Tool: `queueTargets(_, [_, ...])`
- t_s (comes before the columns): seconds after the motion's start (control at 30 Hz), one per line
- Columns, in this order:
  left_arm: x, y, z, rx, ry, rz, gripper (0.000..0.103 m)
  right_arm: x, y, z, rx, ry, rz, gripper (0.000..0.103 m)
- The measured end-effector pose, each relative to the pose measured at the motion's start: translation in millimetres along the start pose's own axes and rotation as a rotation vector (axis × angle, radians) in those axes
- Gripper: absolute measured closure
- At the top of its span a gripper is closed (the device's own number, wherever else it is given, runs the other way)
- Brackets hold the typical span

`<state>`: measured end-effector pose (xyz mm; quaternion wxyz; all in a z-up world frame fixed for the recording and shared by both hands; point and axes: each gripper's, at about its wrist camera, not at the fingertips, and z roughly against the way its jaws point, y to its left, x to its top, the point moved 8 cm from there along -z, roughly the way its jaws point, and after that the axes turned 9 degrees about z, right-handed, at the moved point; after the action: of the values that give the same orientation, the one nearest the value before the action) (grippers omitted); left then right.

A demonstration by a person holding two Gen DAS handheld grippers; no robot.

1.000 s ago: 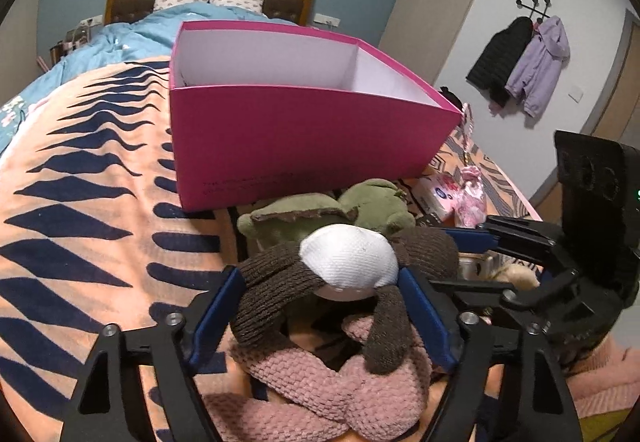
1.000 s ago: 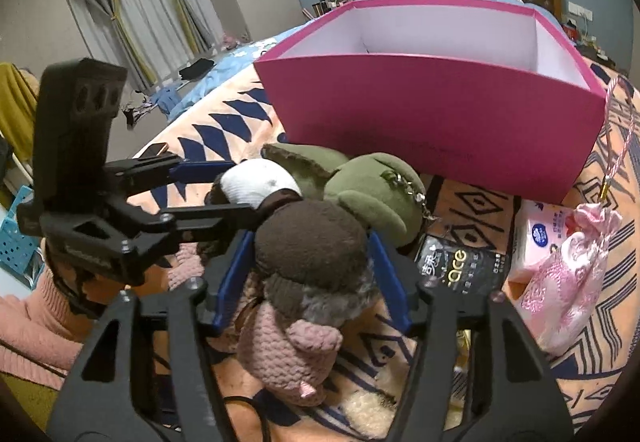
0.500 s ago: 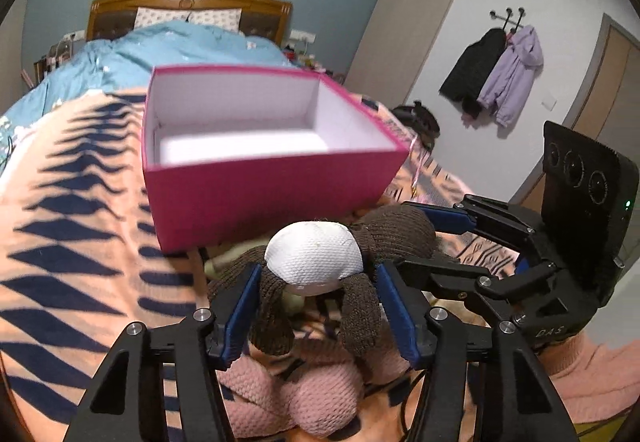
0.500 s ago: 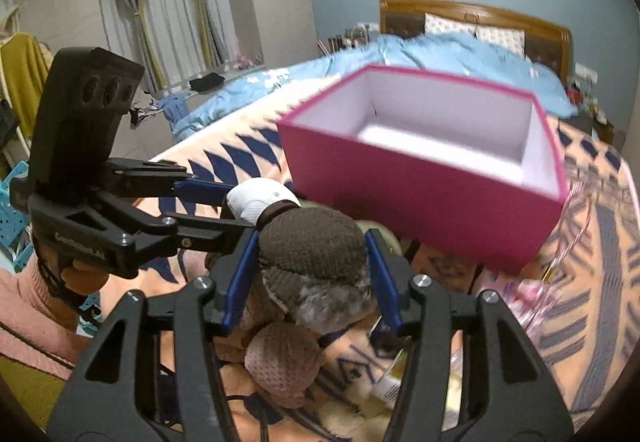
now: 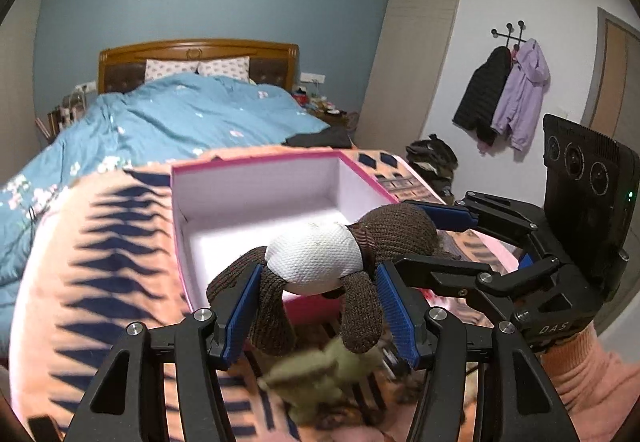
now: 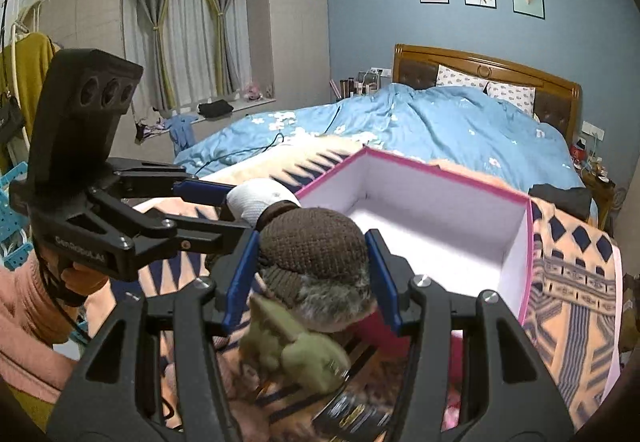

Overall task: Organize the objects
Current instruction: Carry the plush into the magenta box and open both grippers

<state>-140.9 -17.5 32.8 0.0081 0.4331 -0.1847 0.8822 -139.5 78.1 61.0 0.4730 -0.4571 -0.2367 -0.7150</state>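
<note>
A brown knitted plush toy (image 5: pixel 320 262) with a white face is held up in the air by both grippers. My left gripper (image 5: pixel 320 302) is shut on its head end. My right gripper (image 6: pixel 312 274) is shut on its brown body (image 6: pixel 316 250). The toy hangs above the near edge of an open pink box (image 5: pixel 256 201) with a white inside, which also shows in the right wrist view (image 6: pixel 440 217). The box stands on the orange patterned blanket (image 5: pixel 100 262).
A green plush toy (image 5: pixel 320 374) lies on the blanket below, blurred; it shows in the right wrist view (image 6: pixel 296 350) too. A dark packet (image 6: pixel 352 410) lies next to it. A blue duvet (image 5: pixel 180 121) covers the far bed. Coats (image 5: pixel 504 93) hang on the right wall.
Both grippers have lifted the brown plush toy off the blanket and carried it up and forward over the box's near edge. The green toy stayed below.
</note>
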Motion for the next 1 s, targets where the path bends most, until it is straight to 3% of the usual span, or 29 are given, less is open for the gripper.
queueTargets(0.23, [18.3, 20.3, -29.2, 0.043, 0.020, 0.016, 0.045, 5.8, -27.1, -32.3, 0.016, 0.042, 0.003, 0.047])
queueTargets(0.6, [-4.2, 49.9, -81.4, 0.119, 0.125, 0.024, 0.046, -29.9, -46.4, -81.3, 0.079, 0.160, -0.038, 0.047])
queueTargets(0.7, [-9.6, 50.5, -87.1, 0.133, 0.140, 0.011, 0.052, -38.5, -46.3, -89.8, 0.096, 0.189, -0.050, 0.047])
queueTargets(0.8, [-12.9, 52.3, -89.8, 0.163, 0.140, 0.003, 0.052, -45.2, -48.5, -97.7, 0.109, 0.211, -0.066, 0.046])
queueTargets(1.0, [-17.1, 51.8, -85.8, 0.151, 0.129, 0.015, 0.049, -55.3, -54.1, -96.4, 0.097, 0.218, -0.108, 0.039])
